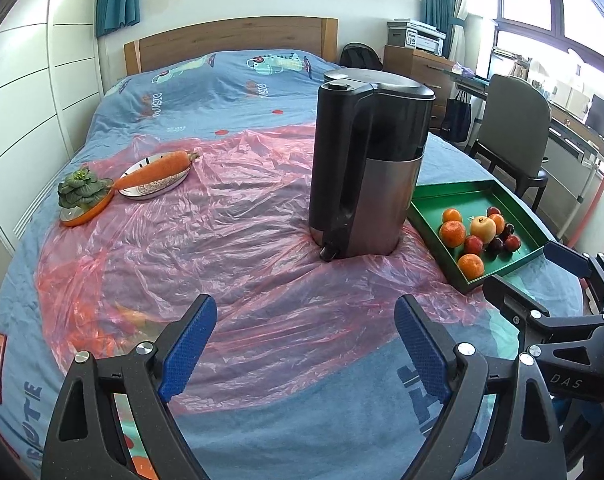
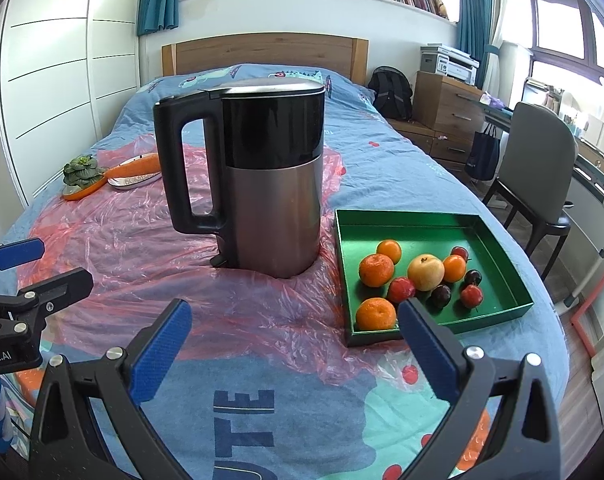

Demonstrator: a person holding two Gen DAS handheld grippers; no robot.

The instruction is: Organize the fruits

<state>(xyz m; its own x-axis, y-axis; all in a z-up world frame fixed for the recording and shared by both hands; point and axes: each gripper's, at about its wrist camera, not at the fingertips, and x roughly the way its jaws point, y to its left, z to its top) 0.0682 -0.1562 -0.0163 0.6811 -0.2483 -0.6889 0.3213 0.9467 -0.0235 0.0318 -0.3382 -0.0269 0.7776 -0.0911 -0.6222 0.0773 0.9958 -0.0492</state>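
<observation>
blue bedspread under pink plastic sheet sets the stage. left gripper hovers over the sheet, jaws spread wide and empty; right gripper likewise gaping, holding nothing, its right finger just before the green tray. oranges, an apple and small dark red fruits sit clustered inside it, beside the kettle. far left, a carrot lies across a plate.

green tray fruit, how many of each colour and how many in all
In the green tray:
orange: 4
yellow: 1
red: 2
dark purple-red: 3
total: 10
</observation>
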